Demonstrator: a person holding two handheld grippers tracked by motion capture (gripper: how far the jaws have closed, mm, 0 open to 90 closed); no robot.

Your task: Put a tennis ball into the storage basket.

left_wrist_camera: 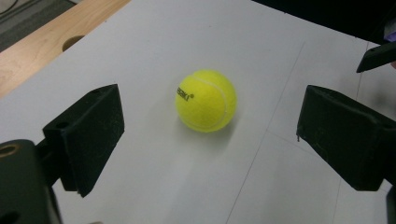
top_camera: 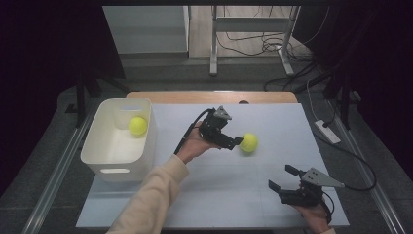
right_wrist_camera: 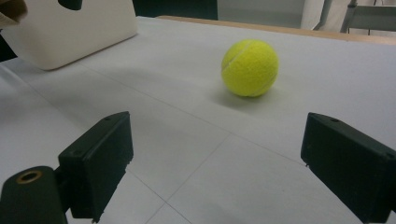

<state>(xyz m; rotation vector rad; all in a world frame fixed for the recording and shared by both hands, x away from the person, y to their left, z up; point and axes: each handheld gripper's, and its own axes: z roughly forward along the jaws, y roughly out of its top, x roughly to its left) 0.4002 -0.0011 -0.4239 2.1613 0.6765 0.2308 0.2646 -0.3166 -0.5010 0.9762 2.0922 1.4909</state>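
Tennis ball (top_camera: pixel 249 142) lies on the white table (top_camera: pixel 234 195) just ahead of the left gripper (top_camera: pixel 233 142), whose jaws stand wide apart and short of the ball, nothing between their pads. Nearer the person, well apart from that ball, the right gripper (top_camera: pixel 281 177) rests low over the table with its jaws spread and empty too. At the table's left edge a white bin (top_camera: pixel 119 161) holds a second tennis ball (top_camera: pixel 138 126).

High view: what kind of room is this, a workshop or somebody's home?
Probably a lab or test room, not a home: a white-covered table with a dark surround, loose cables on the floor beyond, and a hand-held left gripper near a tennis ball.
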